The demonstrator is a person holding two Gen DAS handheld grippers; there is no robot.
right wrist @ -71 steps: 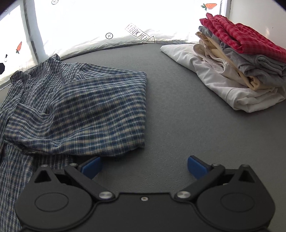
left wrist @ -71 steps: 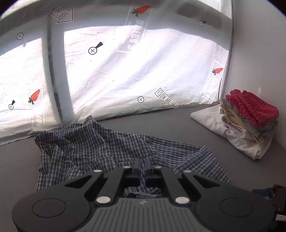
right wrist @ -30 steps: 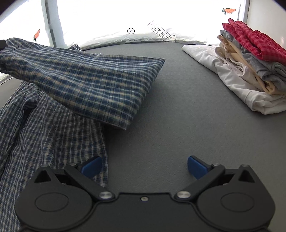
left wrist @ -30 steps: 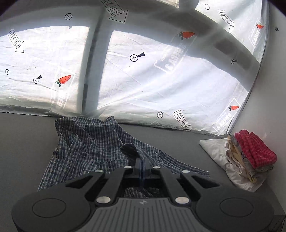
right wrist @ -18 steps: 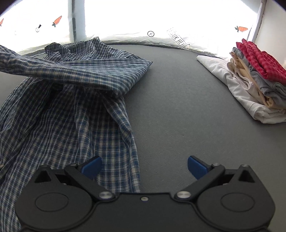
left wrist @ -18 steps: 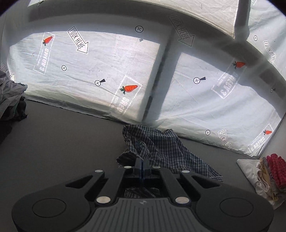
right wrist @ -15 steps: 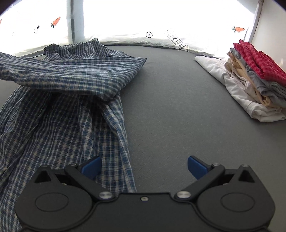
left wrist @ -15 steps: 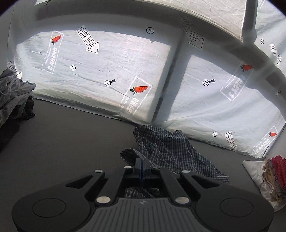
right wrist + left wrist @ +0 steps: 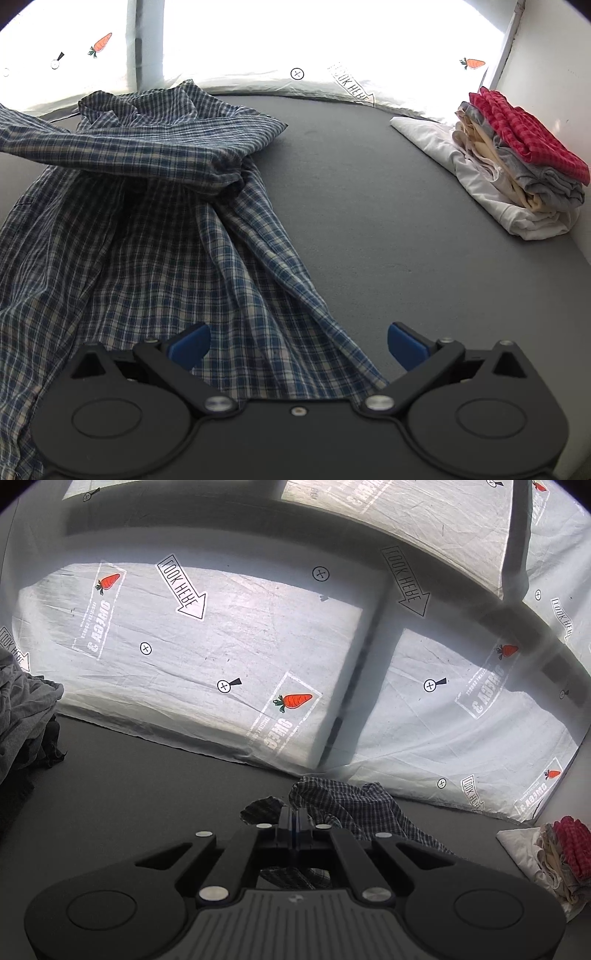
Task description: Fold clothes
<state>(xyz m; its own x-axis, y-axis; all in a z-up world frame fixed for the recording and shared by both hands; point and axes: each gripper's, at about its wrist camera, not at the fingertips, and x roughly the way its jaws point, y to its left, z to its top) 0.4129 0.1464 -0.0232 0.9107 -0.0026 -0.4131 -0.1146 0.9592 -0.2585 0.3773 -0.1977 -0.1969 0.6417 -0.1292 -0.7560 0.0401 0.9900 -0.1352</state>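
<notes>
Plaid shirt (image 9: 155, 236): a blue-and-white checked shirt is spread on the grey table (image 9: 369, 221), its body fanned out flat toward the near edge and creased into long folds; the collar end is bunched at the far side, against the foot of the white sheet.
Shirt sleeve (image 9: 122, 155): one sleeve is seen stretched across the upper body of the shirt and raised off it toward the left, where it runs out of the right wrist view.
Left gripper (image 9: 294, 821): its jaws are seen pressed together, with a bunched piece of the plaid shirt (image 9: 354, 808) clamped between the tips; checked cloth also shows beneath the fingers.
Right gripper (image 9: 297, 347): its blue-padded fingers (image 9: 406, 347) are spread wide with nothing held; it is positioned over the near hem of the shirt, one pad above the cloth and the other above bare table just right of the hem.
Folded stack (image 9: 517, 166): a pile of folded garments, red checked on top, then grey, cream and white, is set well to the right of the shirt, against the white wall (image 9: 546, 74).
White sheet (image 9: 258, 657): a backlit backdrop printed with carrots, arrows and circle marks is hung behind the shirt.
Grey clothes heap (image 9: 22, 720): a rumpled grey pile is seen far left of the shirt, in the left wrist view only.
</notes>
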